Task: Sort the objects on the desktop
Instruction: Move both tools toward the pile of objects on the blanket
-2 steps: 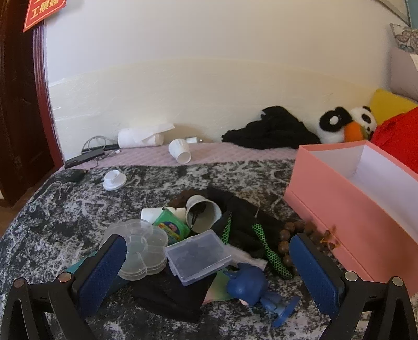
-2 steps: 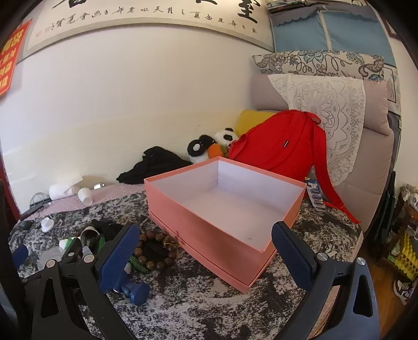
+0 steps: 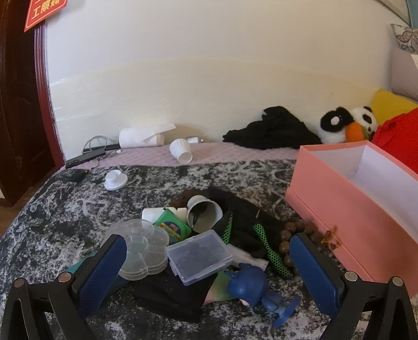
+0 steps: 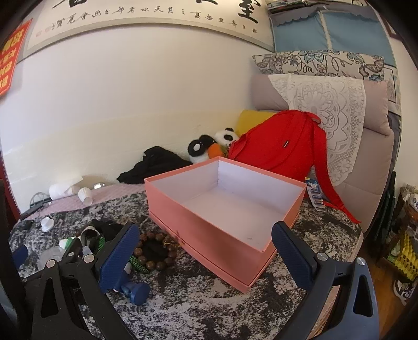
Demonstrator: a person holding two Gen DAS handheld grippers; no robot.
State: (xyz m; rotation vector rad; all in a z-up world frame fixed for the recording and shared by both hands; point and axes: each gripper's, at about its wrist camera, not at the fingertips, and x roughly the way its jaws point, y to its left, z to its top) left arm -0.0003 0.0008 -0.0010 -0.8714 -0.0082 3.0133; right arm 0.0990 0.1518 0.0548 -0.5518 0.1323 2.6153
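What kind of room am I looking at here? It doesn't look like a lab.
Most likely a lived-in room at home, perhaps a bedroom or sitting room. A panda plush toy lies against the wall, a red backpack leans on cushions draped with a lace cover, and a calligraphy scroll hangs above.

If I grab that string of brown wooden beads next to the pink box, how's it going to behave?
The bead bracelet would probably go floppy: it looks like separate round beads on a cord, lying in a loose ring. It likely dangles and swings from one pinch point. The smooth, rounded beads may slip between the tool pads, and it lies against the pink box, so a push could bunch it there.
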